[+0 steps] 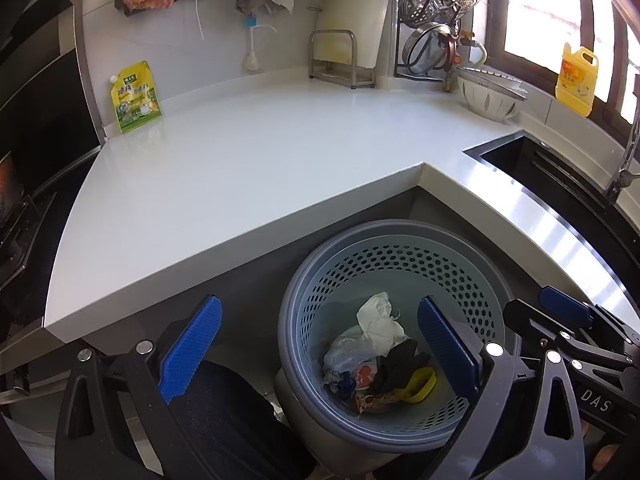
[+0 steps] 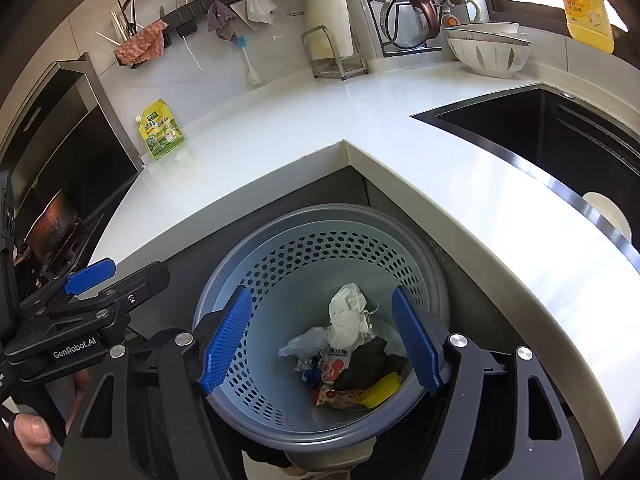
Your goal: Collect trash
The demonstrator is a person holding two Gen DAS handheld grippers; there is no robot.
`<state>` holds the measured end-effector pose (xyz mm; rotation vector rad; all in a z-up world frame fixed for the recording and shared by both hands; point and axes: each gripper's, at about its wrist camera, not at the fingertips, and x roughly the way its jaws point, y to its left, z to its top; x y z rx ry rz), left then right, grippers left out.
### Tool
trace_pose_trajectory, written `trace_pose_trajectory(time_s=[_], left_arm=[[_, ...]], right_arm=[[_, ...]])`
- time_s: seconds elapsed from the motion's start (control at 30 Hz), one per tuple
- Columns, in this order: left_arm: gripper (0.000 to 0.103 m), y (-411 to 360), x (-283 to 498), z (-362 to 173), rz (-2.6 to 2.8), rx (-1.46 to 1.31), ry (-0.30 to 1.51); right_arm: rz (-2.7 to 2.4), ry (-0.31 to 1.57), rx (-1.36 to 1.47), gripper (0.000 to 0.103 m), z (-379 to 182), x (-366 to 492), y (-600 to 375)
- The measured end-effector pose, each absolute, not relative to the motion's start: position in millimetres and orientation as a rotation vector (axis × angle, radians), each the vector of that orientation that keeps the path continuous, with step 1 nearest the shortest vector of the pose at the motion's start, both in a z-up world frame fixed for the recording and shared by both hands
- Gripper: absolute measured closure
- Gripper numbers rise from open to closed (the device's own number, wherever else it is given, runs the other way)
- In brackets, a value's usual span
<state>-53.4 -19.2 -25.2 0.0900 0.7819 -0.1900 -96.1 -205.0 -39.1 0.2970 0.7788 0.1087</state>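
Observation:
A blue perforated waste basket (image 1: 400, 256) (image 2: 304, 248) stands on the floor below the inner corner of the white counter (image 1: 248, 152) (image 2: 400, 128). It holds crumpled white paper (image 1: 378, 322) (image 2: 348, 316), clear plastic, a black scrap, a snack wrapper (image 2: 336, 368) and a yellow ring (image 1: 420, 386). My left gripper (image 1: 320, 352) is open and empty above the basket's left rim. My right gripper (image 2: 324, 340) is open and empty over the basket's mouth. The right gripper also shows in the left wrist view (image 1: 568, 312), and the left one in the right wrist view (image 2: 90, 276).
A yellow-green pouch (image 1: 134, 98) (image 2: 160, 130) leans on the wall at the counter's far left. A dark sink (image 2: 560, 140) is at the right, with bowls (image 2: 486, 50), a pot rack and a yellow detergent bottle (image 1: 576, 78) behind. A stove is at far left.

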Motion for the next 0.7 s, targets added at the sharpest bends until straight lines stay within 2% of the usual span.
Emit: trace_pose_trajectory(time_s=[0.7], left_arm=[[0.006,-22.8,-58.7,-20.8,-0.144,0.103,0.763]], right_arm=[[0.114,0.771,0.311,0.032,-39.0,-100.4,-207.3]])
